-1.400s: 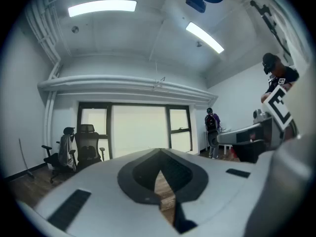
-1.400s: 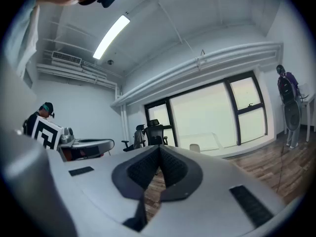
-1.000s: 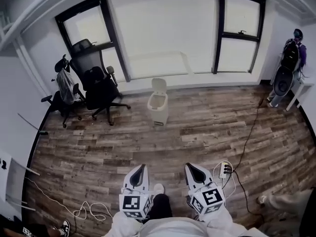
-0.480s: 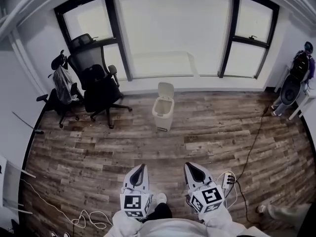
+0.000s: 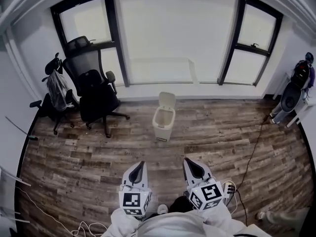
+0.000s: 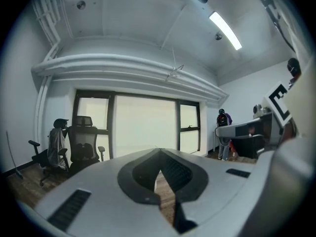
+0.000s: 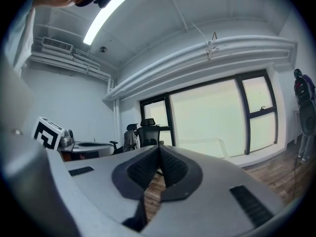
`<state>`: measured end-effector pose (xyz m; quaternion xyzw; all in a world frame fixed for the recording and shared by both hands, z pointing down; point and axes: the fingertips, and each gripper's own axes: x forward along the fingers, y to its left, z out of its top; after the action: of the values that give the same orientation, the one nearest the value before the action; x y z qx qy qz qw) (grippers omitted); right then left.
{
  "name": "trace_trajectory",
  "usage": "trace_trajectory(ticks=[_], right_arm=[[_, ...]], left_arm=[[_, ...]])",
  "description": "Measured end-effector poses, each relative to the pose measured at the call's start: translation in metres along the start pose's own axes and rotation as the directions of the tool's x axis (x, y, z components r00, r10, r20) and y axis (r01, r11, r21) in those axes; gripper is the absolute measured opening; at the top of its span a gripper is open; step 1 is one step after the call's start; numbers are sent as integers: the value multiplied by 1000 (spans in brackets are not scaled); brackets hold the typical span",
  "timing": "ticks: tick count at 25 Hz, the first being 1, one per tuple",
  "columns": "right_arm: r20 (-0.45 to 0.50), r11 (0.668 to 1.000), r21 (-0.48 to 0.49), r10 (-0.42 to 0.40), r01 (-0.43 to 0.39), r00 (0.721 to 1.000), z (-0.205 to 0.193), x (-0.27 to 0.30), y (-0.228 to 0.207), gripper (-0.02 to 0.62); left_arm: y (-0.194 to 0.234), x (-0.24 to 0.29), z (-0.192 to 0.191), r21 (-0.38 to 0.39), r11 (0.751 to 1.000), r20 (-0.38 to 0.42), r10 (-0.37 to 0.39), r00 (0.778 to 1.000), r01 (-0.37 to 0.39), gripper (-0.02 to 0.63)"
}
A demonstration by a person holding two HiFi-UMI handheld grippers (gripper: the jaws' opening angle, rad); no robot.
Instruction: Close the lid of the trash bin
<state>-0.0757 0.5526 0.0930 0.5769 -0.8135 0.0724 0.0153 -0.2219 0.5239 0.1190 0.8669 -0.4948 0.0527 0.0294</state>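
Against the far wall, under the wide window, I see the trash bin: a pale, boxy plastic tub with rounded corners. Its flat lid stands upright at the back, leaving the mouth open. The bin rests on a floor of streaky, weathered-looking wood planks, well apart from both of my tongs.

Near the bottom of the head view, the left gripper and the right gripper point forward side by side, smooth grey shells tapering to dark tips. Each gripper's own view shows ribbed black pads pressed together at the tip, with nothing caught between them; only a sliver of plank shows through the slit lower down.

To the bin's left is a black mesh-backed swivel chair. At right a thin dark cable snakes over the planks toward a white power strip.
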Motion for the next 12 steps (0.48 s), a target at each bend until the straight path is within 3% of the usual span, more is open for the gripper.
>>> trace_trajectory(ticks=[6, 12], right_arm=[[7, 1000, 26, 3, -3, 1000, -8, 67, -48, 25], [13, 998, 61, -8, 7, 1000, -5, 177, -131, 25]], left_arm=[[14, 76, -6, 9, 1000, -17, -10, 1000, 10, 8], [45, 201, -7, 30, 999, -44, -10, 999, 11, 8]])
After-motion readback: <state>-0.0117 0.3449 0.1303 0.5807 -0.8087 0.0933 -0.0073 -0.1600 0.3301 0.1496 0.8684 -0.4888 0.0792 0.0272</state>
